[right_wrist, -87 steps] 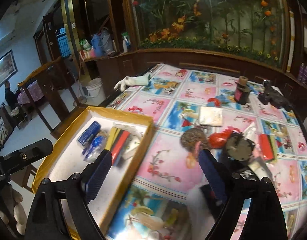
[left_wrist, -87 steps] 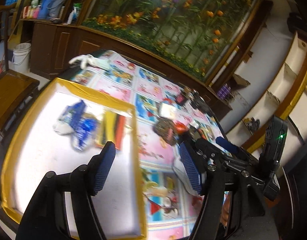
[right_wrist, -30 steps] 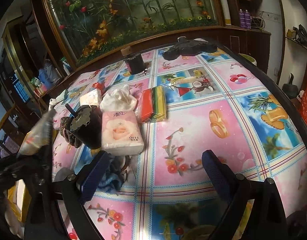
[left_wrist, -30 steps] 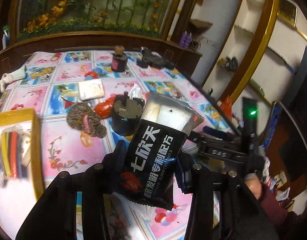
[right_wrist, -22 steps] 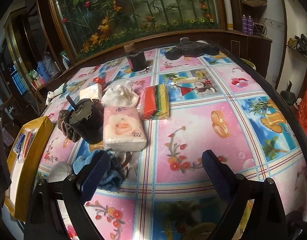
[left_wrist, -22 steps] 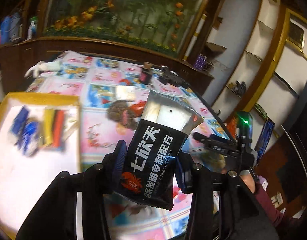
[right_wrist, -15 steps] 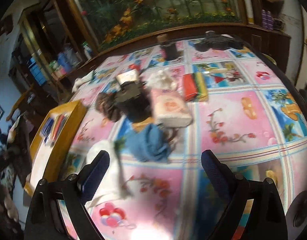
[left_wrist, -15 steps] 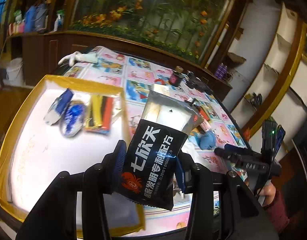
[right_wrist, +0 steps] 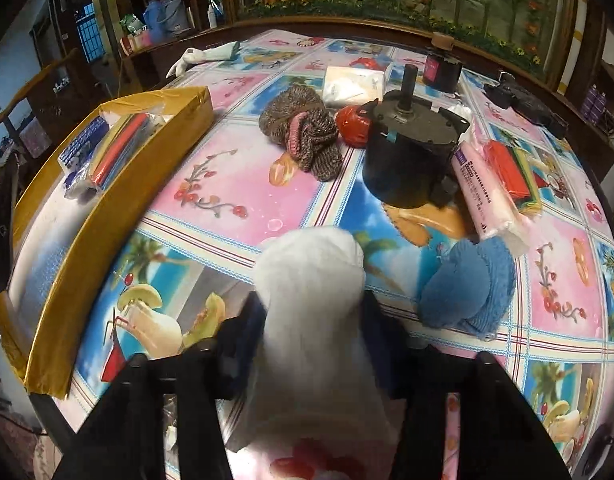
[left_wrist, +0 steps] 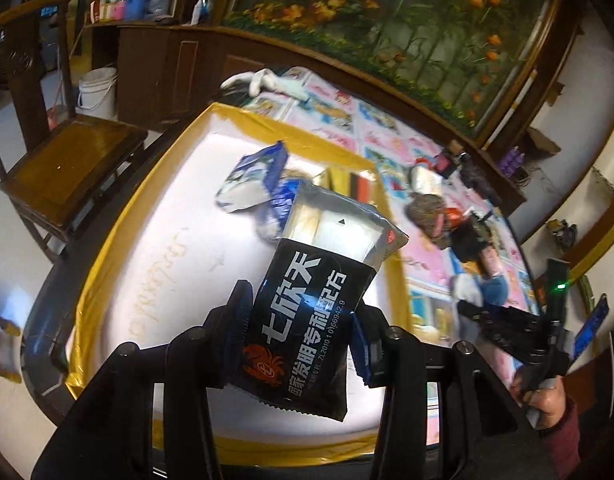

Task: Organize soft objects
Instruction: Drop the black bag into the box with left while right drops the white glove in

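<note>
**Inspector A:** Left claw (left_wrist: 297, 330): status?

**Inspector B:** Pinching a black foil packet (left_wrist: 307, 320) by its lower half, one blue pad on each side. The packet stands tilted, its silver top leaning toward 1 o'clock. It hangs over the white floor of the yellow-rimmed tray (left_wrist: 107, 224).

**Inspector A:** Tray contents?

**Inspector B:** At 12 o'clock from the packet, a blue-and-white pouch (left_wrist: 251, 184) lies against other blue wrapped items, with red and yellow strips just beside them toward the far rim. The packet hides part of that group.

**Inspector A:** Right claw (right_wrist: 311, 344)?

**Inspector B:** Pressed onto a white fluffy cloth (right_wrist: 311, 300), which bulges up between the fingers and blocks the lower centre of the view. It sits above the patterned bench (right_wrist: 211, 184), with the tray at 9 to 10 o'clock.

**Inspector A:** Loose items on the bench?

**Inspector B:** A blue towel (right_wrist: 471, 292) at 3 o'clock, just beside the white cloth. Farther out, a brown knitted piece (right_wrist: 303, 128) at 12 o'clock, a black motor-like cylinder (right_wrist: 411, 152) at 1 o'clock, and a pink tissue pack (right_wrist: 483, 196) touching the cylinder's right side. A white glove (right_wrist: 203, 56) lies at the far edge.
</note>
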A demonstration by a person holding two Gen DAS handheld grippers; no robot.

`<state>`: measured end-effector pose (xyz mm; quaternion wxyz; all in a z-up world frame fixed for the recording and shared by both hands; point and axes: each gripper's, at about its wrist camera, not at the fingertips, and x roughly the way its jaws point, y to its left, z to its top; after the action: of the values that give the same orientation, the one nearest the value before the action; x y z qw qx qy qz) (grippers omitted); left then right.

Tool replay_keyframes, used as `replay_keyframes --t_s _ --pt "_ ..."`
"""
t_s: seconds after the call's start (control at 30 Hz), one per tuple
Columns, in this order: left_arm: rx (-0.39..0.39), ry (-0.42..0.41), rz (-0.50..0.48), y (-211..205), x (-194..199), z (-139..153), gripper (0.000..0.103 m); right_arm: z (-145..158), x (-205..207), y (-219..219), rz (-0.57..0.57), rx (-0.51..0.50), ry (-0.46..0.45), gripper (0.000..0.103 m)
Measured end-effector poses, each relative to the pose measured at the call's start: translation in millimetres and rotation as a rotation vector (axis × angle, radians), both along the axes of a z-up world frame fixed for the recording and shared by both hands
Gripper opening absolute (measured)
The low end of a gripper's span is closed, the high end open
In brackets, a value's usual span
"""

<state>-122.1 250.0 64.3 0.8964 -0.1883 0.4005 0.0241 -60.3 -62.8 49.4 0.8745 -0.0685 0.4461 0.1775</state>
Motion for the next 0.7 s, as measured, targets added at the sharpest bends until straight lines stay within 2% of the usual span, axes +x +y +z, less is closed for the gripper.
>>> replay_keyframes --t_s 0.03,0.1,0.27,0.37,0.47,0.53,0.57,0.7 --pt "0.013 0.011 0.002 2 2 -2 0.043 2 0 1 0.000 0.004 0.006 0.021" --pt "0.044 0.033 0.005 6 11 -4 0.043 6 2 -1 -0.011 0.009 0.010 0.019" --pt "0.089 0.067 0.042 24 37 -3 0.043 33 -2 -3 -0.011 0.078 0.004 0.019" --pt "0.106 0.078 0.095 43 61 -6 0.044 55 -7 7 0.028 0.128 0.000 0.019" --pt "0.069 0.103 0.128 65 84 -19 0.051 71 -9 30 0.088 0.160 0.009 0.019" --pt "0.006 0.127 0.145 76 86 -25 0.052 77 -10 50 0.132 0.178 0.025 0.019" --pt "-0.035 0.114 0.141 79 82 -24 0.052 79 -10 61 0.155 0.180 0.033 0.019" --pt "-0.075 0.002 0.136 79 48 -7 0.054 78 -11 107 0.246 0.172 0.070 0.019"
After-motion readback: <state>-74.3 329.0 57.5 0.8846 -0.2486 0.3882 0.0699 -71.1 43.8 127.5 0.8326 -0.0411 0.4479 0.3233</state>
